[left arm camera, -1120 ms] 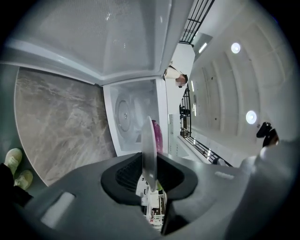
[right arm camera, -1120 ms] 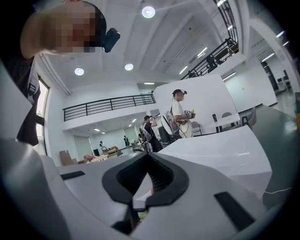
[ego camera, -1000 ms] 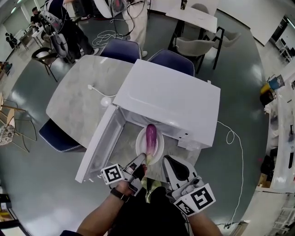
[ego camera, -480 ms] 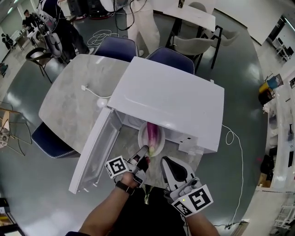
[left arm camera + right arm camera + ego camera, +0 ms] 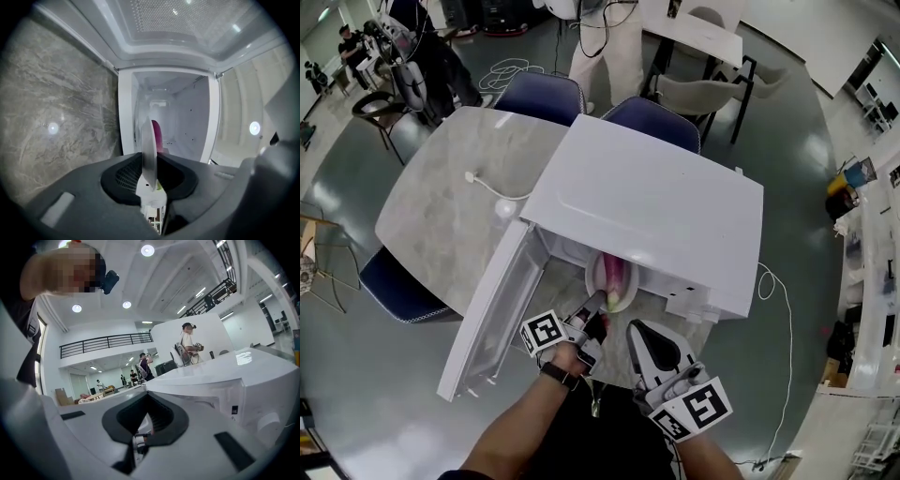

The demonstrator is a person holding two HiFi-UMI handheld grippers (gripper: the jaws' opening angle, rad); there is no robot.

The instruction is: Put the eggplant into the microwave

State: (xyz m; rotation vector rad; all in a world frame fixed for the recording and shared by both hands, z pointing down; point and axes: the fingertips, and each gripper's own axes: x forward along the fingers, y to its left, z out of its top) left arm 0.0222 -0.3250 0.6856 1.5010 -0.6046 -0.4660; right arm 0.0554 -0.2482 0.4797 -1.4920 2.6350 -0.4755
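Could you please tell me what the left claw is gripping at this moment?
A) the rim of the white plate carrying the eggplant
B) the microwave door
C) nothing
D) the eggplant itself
A: the left claw is closed on the edge of the white plate, with the eggplant lying on it at the microwave opening.

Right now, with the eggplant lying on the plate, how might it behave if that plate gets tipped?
The eggplant looks smooth and rounded, so it would probably roll or slide if the plate tilts. It lies loose, with only the plate's rim in the left gripper, so a jolt may shift it. It seems firm, unlikely to flop.
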